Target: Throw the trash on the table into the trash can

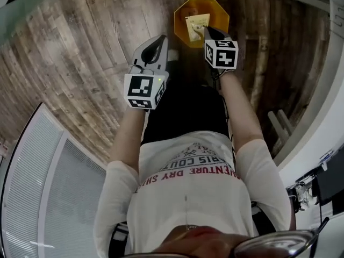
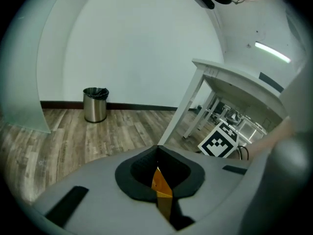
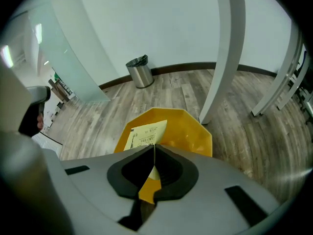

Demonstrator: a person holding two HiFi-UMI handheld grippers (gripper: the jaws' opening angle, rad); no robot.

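A yellow octagonal trash can [image 1: 217,12] stands on the wooden floor in front of me. My right gripper [image 1: 207,32] hangs over its opening, pointing steeply down. Its jaws are shut, and a printed paper slip [image 3: 142,133] sticks out from the fingertips over the can's yellow inside [image 3: 188,131]. The slip [image 1: 196,26] also shows inside the can's outline in the head view. My left gripper [image 1: 157,48] is left of the can and just short of it. Its jaws [image 2: 157,150] meet at the tips, with only a yellow sliver in the slit behind them.
A steel waste bin [image 2: 95,104] stands far off by the white wall. White table legs [image 3: 227,53] rise just right of the yellow can, and a white table [image 2: 239,80] is at the right. A frosted glass panel [image 3: 63,48] stands at the left.
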